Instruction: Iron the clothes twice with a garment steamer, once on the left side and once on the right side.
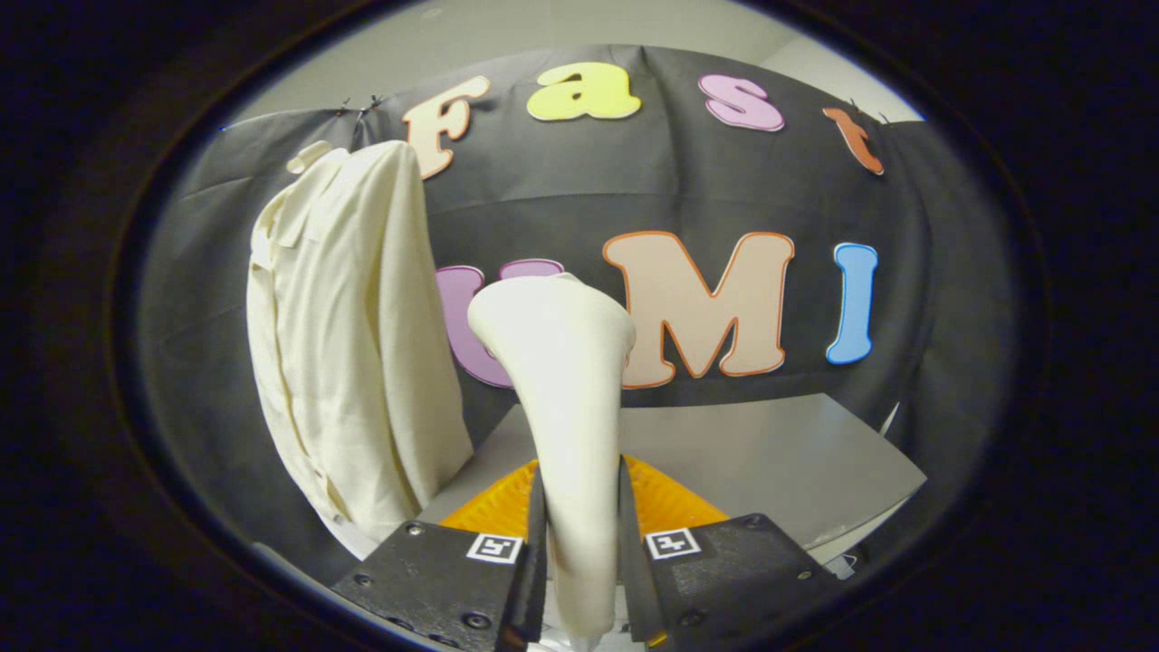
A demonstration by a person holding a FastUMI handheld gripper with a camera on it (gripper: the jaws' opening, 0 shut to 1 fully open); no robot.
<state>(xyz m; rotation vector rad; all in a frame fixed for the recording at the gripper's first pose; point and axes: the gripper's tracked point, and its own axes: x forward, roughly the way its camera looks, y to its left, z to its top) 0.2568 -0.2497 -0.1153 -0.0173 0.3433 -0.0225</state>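
A cream garment steamer (561,398) stands upright between my fingers, its handle clamped on both sides and its wider head rising above them. My gripper (579,534) is shut on that handle. A cream shirt (349,353) hangs on a hanger against the booth wall, to the left of the steamer and a little beyond it. The steamer head is apart from the shirt, to the right of the shirt's right edge. The shirt's lower hem drops down beside my left finger (534,543).
A grey table (779,453) lies beyond the fingers to the right. The black cloth wall (924,272) closes off the back.
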